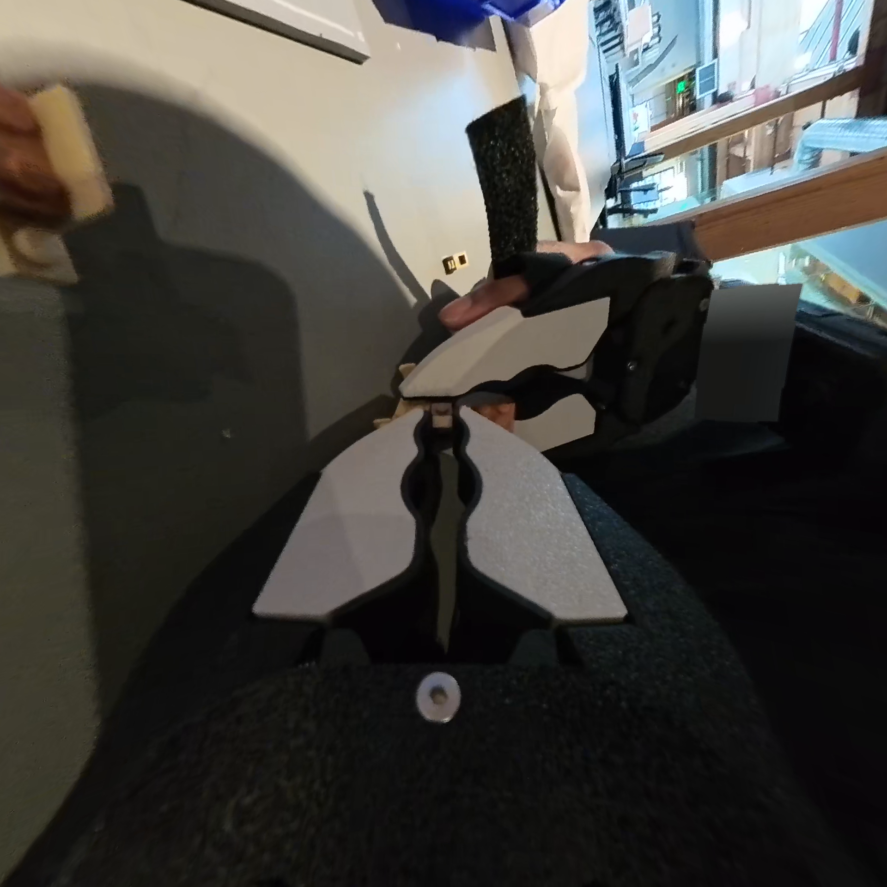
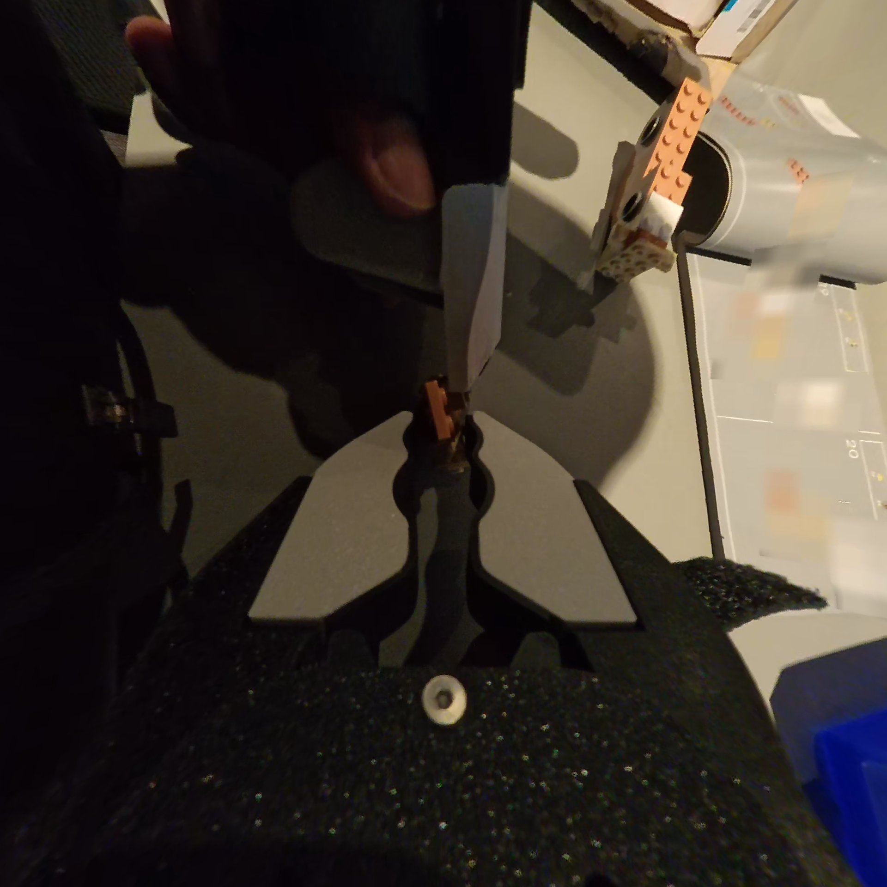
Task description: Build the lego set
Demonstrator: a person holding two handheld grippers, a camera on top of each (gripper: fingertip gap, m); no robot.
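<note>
In the left wrist view my left gripper (image 1: 441, 418) is shut on a small grey-tan lego piece (image 1: 441, 415) at its fingertips. My right gripper (image 1: 408, 391) comes in from the right, held by a gloved hand, with its tips touching mine. Tan bits (image 1: 407, 370) stick out beside the tips. In the right wrist view my right gripper (image 2: 449, 434) is shut on a small orange and brown lego assembly (image 2: 439, 416). The left gripper (image 2: 461, 381) comes down from above onto that assembly. A larger part-built model (image 2: 643, 182) of orange, grey and tan bricks lies on the table.
The white table (image 2: 552, 134) carries an open instruction booklet (image 2: 792, 384) at the right, a blue bin (image 2: 854, 777) at the lower right and a cardboard box (image 2: 710, 29) at the top right. In the left wrist view a blurred tan block (image 1: 67, 153) shows at the left edge.
</note>
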